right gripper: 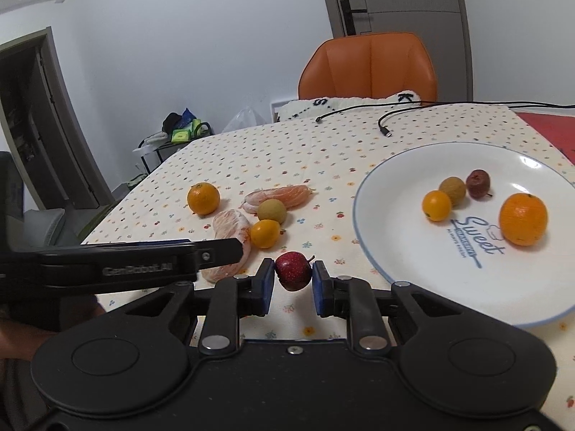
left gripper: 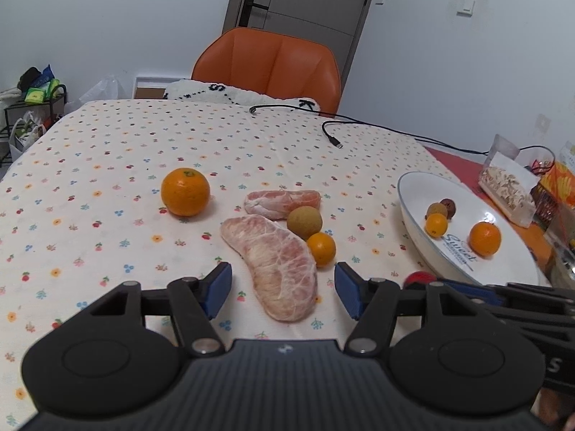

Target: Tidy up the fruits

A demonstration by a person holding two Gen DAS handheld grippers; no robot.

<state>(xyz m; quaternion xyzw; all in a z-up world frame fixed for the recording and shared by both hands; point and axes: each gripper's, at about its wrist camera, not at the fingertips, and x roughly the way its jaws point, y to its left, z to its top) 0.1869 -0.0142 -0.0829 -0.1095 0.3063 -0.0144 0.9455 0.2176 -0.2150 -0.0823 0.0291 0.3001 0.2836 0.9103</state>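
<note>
From the left wrist, the left gripper (left gripper: pixel 284 289) stands half open over the flowered tablecloth (left gripper: pixel 107 165), its blue pads either side of the near end of a peeled pomelo segment (left gripper: pixel 276 269) and touching nothing. Beyond lie a second segment (left gripper: pixel 282 203), a longan (left gripper: pixel 304 221), a kumquat (left gripper: pixel 321 248) and, well to the left, a mandarin (left gripper: pixel 185 191); the white plate (left gripper: pixel 424 251) sits at the right. From the right wrist, the right gripper (right gripper: pixel 293 282) is clamped on a small red hawthorn-like fruit (right gripper: pixel 293 269), just short of the plate's rim (right gripper: pixel 363 237). The plate already holds an orange (right gripper: pixel 523 219), a kumquat, a longan and a dark red fruit. The step in hand looks like carrying the red fruit to the plate; next it must clear the rim and be released on bare porcelain, while the left jaws close gently on the soft segment.
</note>
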